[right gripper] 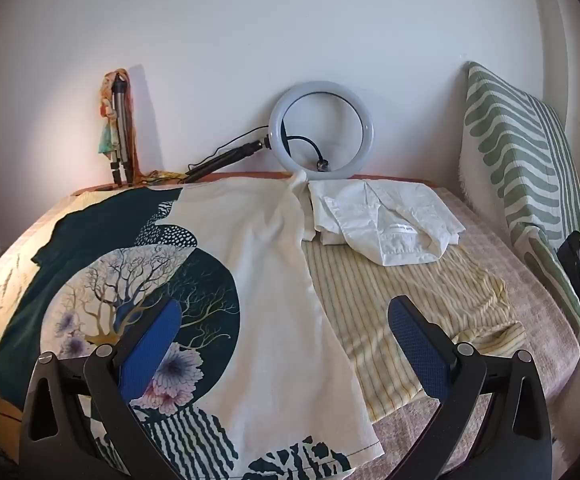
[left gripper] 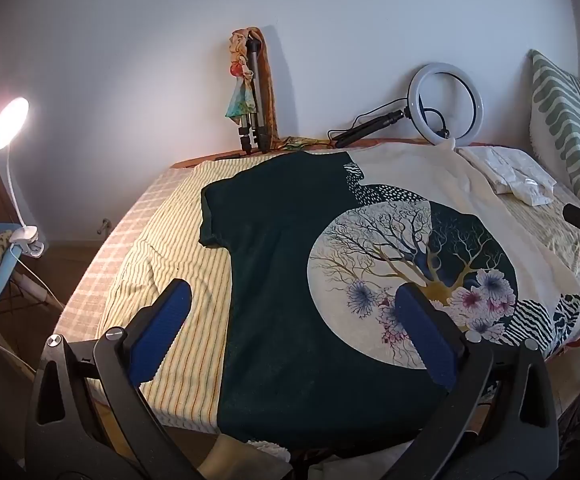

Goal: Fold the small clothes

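Your left tool (left gripper: 290, 336) is wide open, and nothing is between its blue pads (left gripper: 162, 336). It hangs over the near end of the T-shirt (left gripper: 290, 264). Your right tool (right gripper: 286, 344) is wide open too, with nothing in it. It hangs over the right edge of the same T-shirt (right gripper: 274, 280).

The T-shirt lies spread out flat on the bed (right gripper: 409, 304). One half of it is dark green and the other half is cream. In the middle is a big round picture of a bare tree with purple and pink flowers. The dark sleeve sticks out to the left, and the cream sleeve reaches to the back of the bed. The near hem hangs a little over the bed's front edge.

Under the T-shirt is a striped yellow sheet (left gripper: 178, 240). At the back of the bed, just beside the cream sleeve, sits a pile of folded white clothes (right gripper: 385, 224). A ring light (right gripper: 321, 132) leans on the wall behind them. A folded tripod (left gripper: 254, 100) with a colorful cloth tied on it stands by the wall, farther left. A green and white striped cushion (right gripper: 525, 176) stands up on the right side of the bed. A small white clip lamp (left gripper: 10, 124) shines on the far left.
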